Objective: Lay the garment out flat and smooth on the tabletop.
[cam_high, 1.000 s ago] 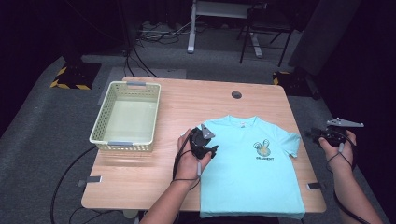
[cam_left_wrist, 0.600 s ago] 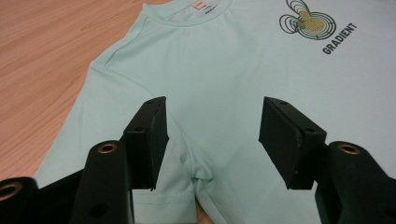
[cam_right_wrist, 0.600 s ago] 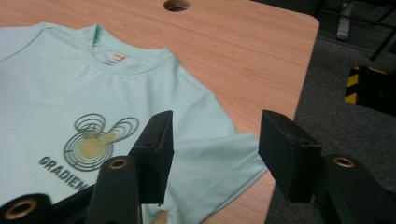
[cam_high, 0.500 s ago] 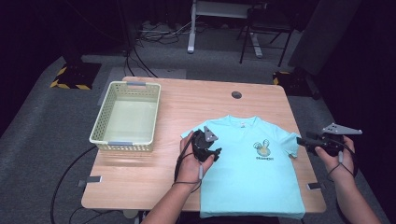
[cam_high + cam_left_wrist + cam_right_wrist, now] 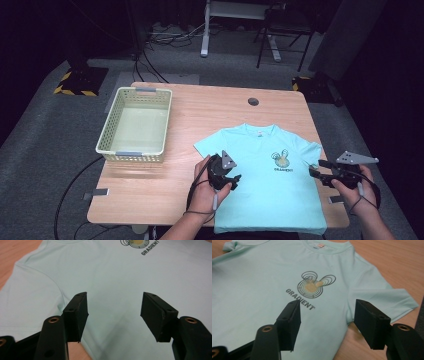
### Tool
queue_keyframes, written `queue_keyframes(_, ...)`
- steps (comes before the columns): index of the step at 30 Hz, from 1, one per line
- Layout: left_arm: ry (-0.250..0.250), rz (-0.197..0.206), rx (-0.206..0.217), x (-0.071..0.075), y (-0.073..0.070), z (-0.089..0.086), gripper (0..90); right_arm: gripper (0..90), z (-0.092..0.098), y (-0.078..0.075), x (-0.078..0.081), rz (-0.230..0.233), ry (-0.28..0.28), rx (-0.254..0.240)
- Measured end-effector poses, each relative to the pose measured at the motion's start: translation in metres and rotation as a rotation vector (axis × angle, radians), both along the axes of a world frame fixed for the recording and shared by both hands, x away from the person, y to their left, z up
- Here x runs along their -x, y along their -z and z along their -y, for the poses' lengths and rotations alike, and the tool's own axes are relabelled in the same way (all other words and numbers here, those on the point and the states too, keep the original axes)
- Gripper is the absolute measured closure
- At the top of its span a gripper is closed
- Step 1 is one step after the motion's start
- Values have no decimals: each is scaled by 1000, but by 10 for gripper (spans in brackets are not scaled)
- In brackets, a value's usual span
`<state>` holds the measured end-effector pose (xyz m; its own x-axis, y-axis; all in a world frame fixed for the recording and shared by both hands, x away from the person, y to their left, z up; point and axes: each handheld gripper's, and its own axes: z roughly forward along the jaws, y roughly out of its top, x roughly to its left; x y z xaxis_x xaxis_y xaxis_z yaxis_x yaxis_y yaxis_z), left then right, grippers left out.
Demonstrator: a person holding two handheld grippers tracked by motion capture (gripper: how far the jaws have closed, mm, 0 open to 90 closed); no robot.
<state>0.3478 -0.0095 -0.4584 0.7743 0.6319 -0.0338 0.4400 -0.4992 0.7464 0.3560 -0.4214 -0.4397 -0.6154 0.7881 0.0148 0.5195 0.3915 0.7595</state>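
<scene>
Looking down from the high view, I see my two hands at the near edge of the wooden table [image 5: 210, 110]. My left gripper [image 5: 231, 176] sits over the left side of the light blue T-shirt [image 5: 260, 200], near its sleeve. Its jaws have just been opening and stand apart, with nothing pinched between them; in the left gripper view only flat shirt cloth lies under the gap. My right gripper [image 5: 316, 169] is at the right edge of the shirt, just by the other sleeve. Its jaws have been opening too and stand wide, holding nothing. In the right gripper view they point over the shirt and a bit of bare wood.

The T-shirt lies flat, face up, on the near right part of the table, its neck pointing away from me. It has a round swirly picture [image 5: 313, 285] with the word GRADIENT under it.

Farther back on the left stands a pale basket [image 5: 107, 135]. A small dark round spot [image 5: 253, 101] is in the wood near the far edge.

Past the table is grey carpet [image 5: 45, 130], black cables [image 5: 150, 60], yellow and black striped tape [image 5: 75, 86] and desk and chair legs in a dark room.
</scene>
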Motion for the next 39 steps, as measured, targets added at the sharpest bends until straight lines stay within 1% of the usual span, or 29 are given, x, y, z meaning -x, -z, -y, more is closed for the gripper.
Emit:
queue_keyframes(2,6,-9,7,5,4,1,388,373,-1,4,5,-6,-11,6)
queue_keyframes(5,16,-15,1,10,7,1,388,359,-3,11,13,-14,-29,17)
queue_keyframes(6,16,-15,1,10,7,1,387,359,-3,11,13,-14,-29,17)
queue_keyframes(7,18,-24,1,13,10,2,387,356,-4,15,17,-22,-38,19)
queue_keyframes(9,20,-27,0,15,11,2,387,350,-4,20,21,-26,-45,21)
queue_keyframes(11,30,-40,-10,19,19,4,387,345,-6,24,25,-35,-53,20)
queue_keyframes(12,30,-40,-10,19,19,4,387,345,-6,24,25,-35,-53,20)
queue_keyframes(13,33,-53,-14,21,24,5,387,338,-7,30,27,-43,-63,24)
queue_keyframes(15,36,-58,-15,22,27,6,382,333,-9,35,28,-46,-72,29)
queue_keyframes(16,34,-59,-19,22,32,8,374,328,-9,37,28,-48,-74,25)
queue_keyframes(19,28,-64,-25,21,35,9,364,313,-12,45,27,-53,-82,15)
queue_keyframes(21,24,-66,-30,20,39,11,364,310,-15,50,25,-53,-96,24)
queue_keyframes(23,23,-65,-28,20,39,11,367,309,-17,51,25,-56,-100,29)
queue_keyframes(24,27,-69,-32,19,39,11,369,306,-18,55,23,-64,-104,42)
queue_keyframes(25,30,-64,-36,19,39,11,370,300,-18,56,22,-66,-104,49)
queue_keyframes(26,32,-55,-42,19,39,10,376,295,-18,58,21,-58,-105,52)
queue_keyframes(28,29,-24,-54,19,41,10,386,288,-19,59,21,-47,-106,57)
queue_keyframes(29,29,-15,-52,19,42,10,387,287,-19,59,21,-46,-104,56)
queue_keyframes(32,24,-6,-42,17,43,8,388,279,-18,60,19,-39,-103,52)
queue_keyframes(36,20,0,-33,14,44,7,388,273,-19,59,13,-43,-101,58)
queue_keyframes(38,10,1,-31,8,44,5,388,253,-22,59,6,-46,-102,61)
queue_keyframes(39,10,1,-31,8,44,5,388,249,-23,60,3,-44,-101,60)
